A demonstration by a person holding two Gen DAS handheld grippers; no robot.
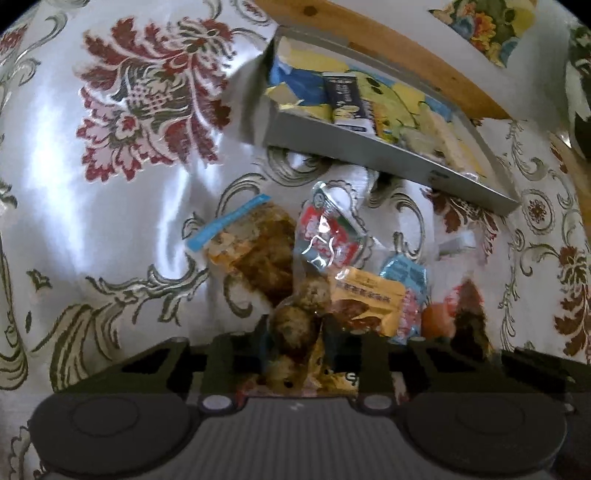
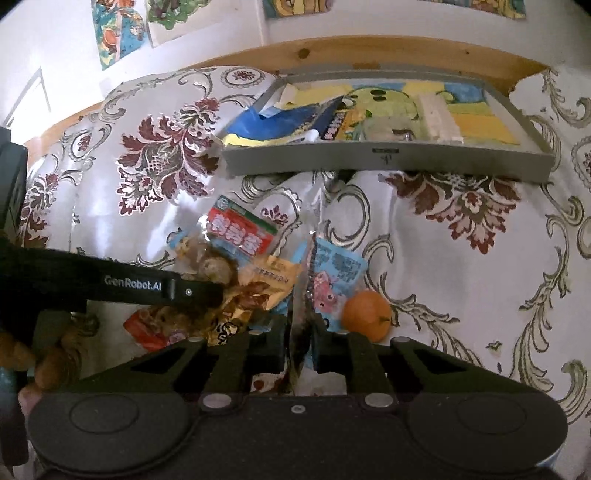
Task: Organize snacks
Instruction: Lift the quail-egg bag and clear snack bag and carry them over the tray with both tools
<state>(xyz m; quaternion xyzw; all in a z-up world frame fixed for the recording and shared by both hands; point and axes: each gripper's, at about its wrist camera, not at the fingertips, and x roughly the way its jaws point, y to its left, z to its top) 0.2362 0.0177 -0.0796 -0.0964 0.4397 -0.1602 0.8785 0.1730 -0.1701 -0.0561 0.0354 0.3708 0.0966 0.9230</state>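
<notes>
Between the jaws of our left gripper sits a clear pack of round brown snacks, gripped. Our right gripper has its jaws nearly closed on a thin clear wrapper edge. Just ahead lies the snack pile, an orange at the right jaw's side. Farther ahead, the grey tray holds a few items; most sorting remains, we judge. Only the right view shows the left gripper's arm and wall pictures.
</notes>
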